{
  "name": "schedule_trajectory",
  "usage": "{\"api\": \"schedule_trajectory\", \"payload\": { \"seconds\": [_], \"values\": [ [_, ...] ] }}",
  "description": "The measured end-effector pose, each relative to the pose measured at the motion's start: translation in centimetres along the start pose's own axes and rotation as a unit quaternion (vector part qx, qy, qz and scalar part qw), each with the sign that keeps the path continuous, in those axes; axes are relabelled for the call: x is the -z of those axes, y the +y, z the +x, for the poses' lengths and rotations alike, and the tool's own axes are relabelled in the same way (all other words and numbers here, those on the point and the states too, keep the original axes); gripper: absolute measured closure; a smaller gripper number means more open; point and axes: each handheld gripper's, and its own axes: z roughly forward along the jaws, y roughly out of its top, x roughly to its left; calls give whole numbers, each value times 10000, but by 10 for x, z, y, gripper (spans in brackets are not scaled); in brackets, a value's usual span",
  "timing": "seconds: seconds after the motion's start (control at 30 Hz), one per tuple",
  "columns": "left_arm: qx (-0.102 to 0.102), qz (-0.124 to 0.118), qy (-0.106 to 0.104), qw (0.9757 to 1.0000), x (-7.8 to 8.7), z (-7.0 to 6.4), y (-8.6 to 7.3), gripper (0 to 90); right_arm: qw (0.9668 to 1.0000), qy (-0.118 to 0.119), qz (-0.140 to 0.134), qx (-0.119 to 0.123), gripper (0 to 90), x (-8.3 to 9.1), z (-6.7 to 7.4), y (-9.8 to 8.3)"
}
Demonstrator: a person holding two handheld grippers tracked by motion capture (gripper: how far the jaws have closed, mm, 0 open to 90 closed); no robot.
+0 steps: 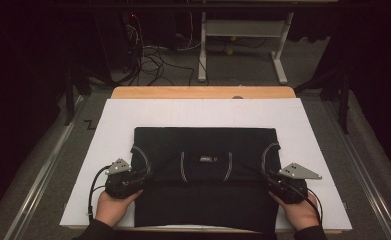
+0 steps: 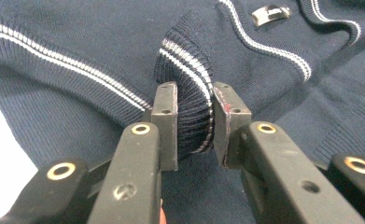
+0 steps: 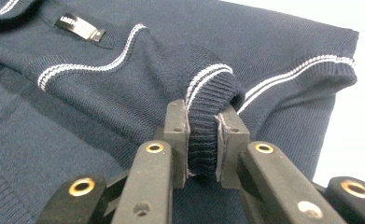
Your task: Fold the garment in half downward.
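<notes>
A dark navy knitted sweater [image 1: 205, 150] with white stripes lies folded on the white sheet [image 1: 203, 112]. Its label [image 1: 206, 159] faces up at the middle. My left gripper [image 1: 144, 175] is at the sweater's left side, shut on a ribbed, white-striped cuff [image 2: 194, 112]. The cuff bulges up between the pads [image 2: 165, 121]. My right gripper [image 1: 269, 178] is at the sweater's right side, shut on the other ribbed cuff [image 3: 203, 135]. A hand holds each gripper at the table's near edge.
The white sheet covers a wooden table [image 1: 203, 92]; bare sheet lies left, right and beyond the sweater. Behind the table are a desk frame [image 1: 243, 45] and loose cables [image 1: 153, 62] on the floor. A metal tag [image 2: 270, 15] shows on the sweater.
</notes>
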Motion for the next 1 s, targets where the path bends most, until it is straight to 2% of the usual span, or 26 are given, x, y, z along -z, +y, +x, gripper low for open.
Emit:
{"api": "schedule_trajectory", "payload": {
  "seconds": [0.1, 0.13, 0.23, 0.33, 0.4, 0.43, 0.47, 0.57, 0.7, 0.73, 0.77, 0.93, 0.97, 1.0],
  "values": [
    [7, 79, 25, 10000, -1, 0, -2, 697, 10000, 11, 65, -19, 780, -1, 1, -2],
    [9, 184, 76, 9998, -4, 0, -5, 694, 9999, 30, 147, -6, 777, -3, 1, -5],
    [18, 197, 116, 9997, -5, 1, -8, 686, 9996, 59, 282, 7, 768, -5, 2, -8],
    [-117, 216, 229, 9994, -6, -2, -9, 662, 9994, 95, 330, -62, 744, -7, 1, -12],
    [-164, 218, 221, 9994, -6, -3, -9, 641, 9994, 97, 322, -54, 706, -6, 1, -12],
    [-164, 215, 201, 9994, -6, -3, -9, 598, 9995, 100, 297, -43, 664, -6, 2, -12],
    [-151, 205, 194, 9995, -6, -3, -9, 598, 9995, 100, 297, -43, 664, -6, 2, -12],
    [-82, 153, 165, 9997, -4, -2, -8, 524, 9996, 140, 208, -135, 590, -3, 0, -12],
    [-155, -50, 192, 9997, -1, -1, -7, 418, 9994, 173, -43, -293, 493, 2, -5, -10],
    [-160, -115, 179, 9996, 0, -1, -6, 367, 9993, 183, -93, -312, 469, 3, -6, -10],
    [-162, -145, 184, 9996, 0, -1, -6, 367, 9991, 195, -134, -355, 440, 3, -6, -10],
    [-227, -318, 228, 9990, 2, -3, -4, 264, 9986, 267, -314, -342, 305, 4, -5, -9],
    [-240, -334, 232, 9989, 3, -4, -3, 205, 9983, 303, -368, -328, 250, 4, -5, -9],
    [-249, -341, 244, 9988, 3, -4, -3, 205, 9983, 303, -368, -328, 250, 4, -5, -9]
  ]
}}
